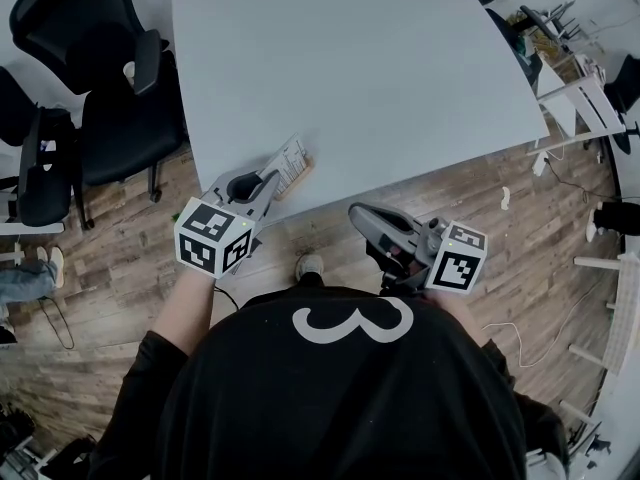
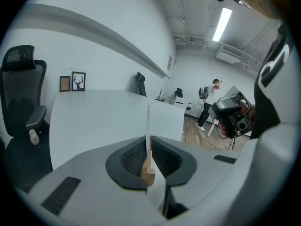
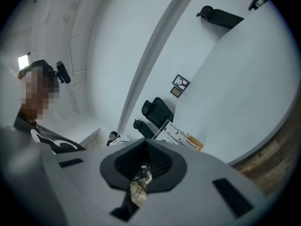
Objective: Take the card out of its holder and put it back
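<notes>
Left claw: jaws closed on the near end of the wooden holder, which shows between the pads in the left gripper view. The holder lies on the table at its near edge, towards the left corner. The card stands in the holder's slot. The left gripper view shows it edge-on as a thin upright line, and the right gripper view shows its printed face. The left claw's marker cube sits off the table, just in front of that edge.

Right claw: jaws together with nothing between them. It is held off the table, over the wooden floor just in front of the near edge, and points towards the holder. Its marker cube lies against the person's black shirt.

A shoe shows on the floor between the two claws. Black office chairs stand at the table's left side. In the left gripper view, two framed pictures hang on the wall beyond the table's far end.
</notes>
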Demonstrator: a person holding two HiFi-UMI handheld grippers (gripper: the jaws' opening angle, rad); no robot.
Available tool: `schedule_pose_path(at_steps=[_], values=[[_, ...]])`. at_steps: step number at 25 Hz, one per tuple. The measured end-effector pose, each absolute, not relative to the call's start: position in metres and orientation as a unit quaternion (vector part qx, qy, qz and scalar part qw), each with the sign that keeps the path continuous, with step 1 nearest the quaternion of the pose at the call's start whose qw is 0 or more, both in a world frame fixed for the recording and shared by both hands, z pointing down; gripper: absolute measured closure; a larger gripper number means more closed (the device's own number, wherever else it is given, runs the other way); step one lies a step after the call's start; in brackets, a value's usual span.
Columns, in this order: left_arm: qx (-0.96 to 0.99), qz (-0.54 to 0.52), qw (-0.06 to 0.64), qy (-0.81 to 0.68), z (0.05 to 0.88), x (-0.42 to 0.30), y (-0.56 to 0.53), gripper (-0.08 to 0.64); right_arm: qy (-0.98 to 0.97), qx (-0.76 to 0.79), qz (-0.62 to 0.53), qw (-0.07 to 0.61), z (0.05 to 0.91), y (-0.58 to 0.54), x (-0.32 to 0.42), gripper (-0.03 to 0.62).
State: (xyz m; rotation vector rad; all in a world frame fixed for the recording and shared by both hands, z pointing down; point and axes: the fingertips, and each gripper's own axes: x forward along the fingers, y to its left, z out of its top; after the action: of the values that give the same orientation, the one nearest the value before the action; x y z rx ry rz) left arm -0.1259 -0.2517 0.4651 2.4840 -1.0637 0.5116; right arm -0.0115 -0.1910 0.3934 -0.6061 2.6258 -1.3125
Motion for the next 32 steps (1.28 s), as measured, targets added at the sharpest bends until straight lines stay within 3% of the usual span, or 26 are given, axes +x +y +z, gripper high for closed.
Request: schedule_pose_path(at_steps=[7, 17, 26, 32], values=[[0.868, 0.147, 0.206, -0.427, 0.453, -0.141, -0.251, 0.471, 0.875, -0.190, -0.440, 0.070, 0.395, -0.181, -0.010, 0.581], [0.841, 0.100, 0.233, -0.478, 0.421, -0.150, -0.187, 0.471, 0.893, -0.168, -0.411, 0.075, 0.369, -0.135, 0.016, 0.581], [0.870, 0.009, 0.279, -0.407, 0.367, -0.085, -0.107, 0.471, 0.909, -0.136, -0.388, 0.070, 0.350, -0.089, 0.026, 0.581], [0.885, -0.023, 0.241, -0.398, 0.338, -0.036, -0.027, 0.472, 0.924, -0.120, -0.355, 0.068, 0.340, -0.023, 0.055, 0.581]])
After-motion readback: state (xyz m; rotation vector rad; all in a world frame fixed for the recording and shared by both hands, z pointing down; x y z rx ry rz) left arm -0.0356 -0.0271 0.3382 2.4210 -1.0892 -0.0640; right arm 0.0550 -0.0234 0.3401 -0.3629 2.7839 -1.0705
